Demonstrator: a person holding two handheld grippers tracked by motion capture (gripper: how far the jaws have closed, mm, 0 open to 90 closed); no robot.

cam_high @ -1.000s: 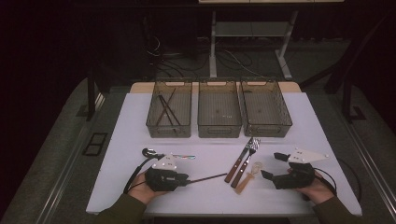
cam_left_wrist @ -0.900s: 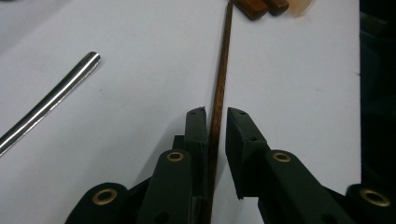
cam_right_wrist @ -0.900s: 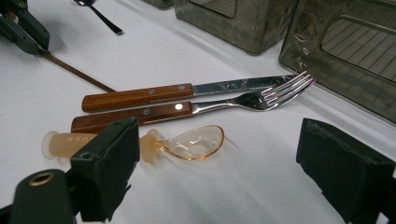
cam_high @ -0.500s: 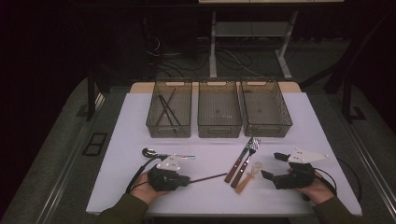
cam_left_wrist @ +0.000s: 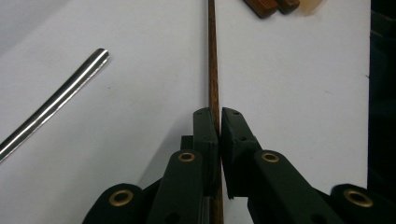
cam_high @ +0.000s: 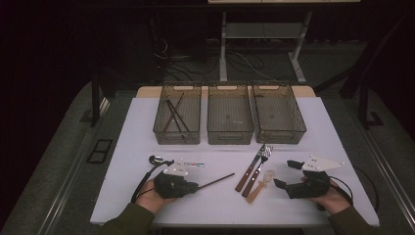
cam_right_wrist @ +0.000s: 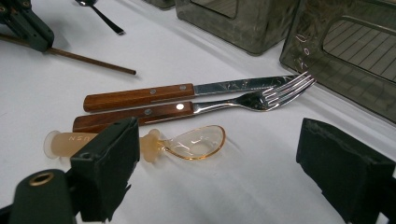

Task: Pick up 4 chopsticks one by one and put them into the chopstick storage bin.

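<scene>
The left claw (cam_high: 195, 186) sits low at the near edge of the worktop (cam_high: 137, 147), held from behind by the left hand (cam_high: 149, 197), its jaws having just closed, pinching a thin brown chopstick (cam_left_wrist: 213, 70). The right claw (cam_high: 286, 174), gripped by the right hand (cam_high: 333, 198), rests level with its jaws spread wide, nothing between them.

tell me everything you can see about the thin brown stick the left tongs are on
The thin brown wooden stick is a slim, straight rod, dark reddish-brown with a faint grain, like a single chopstick. It lies flat on the white table, its free end pointing toward the wood-handled knife and fork without reaching them. The left tongs have just closed on its near part, pads pressed to either side. A shiny metal handle lies apart beside it.
</scene>
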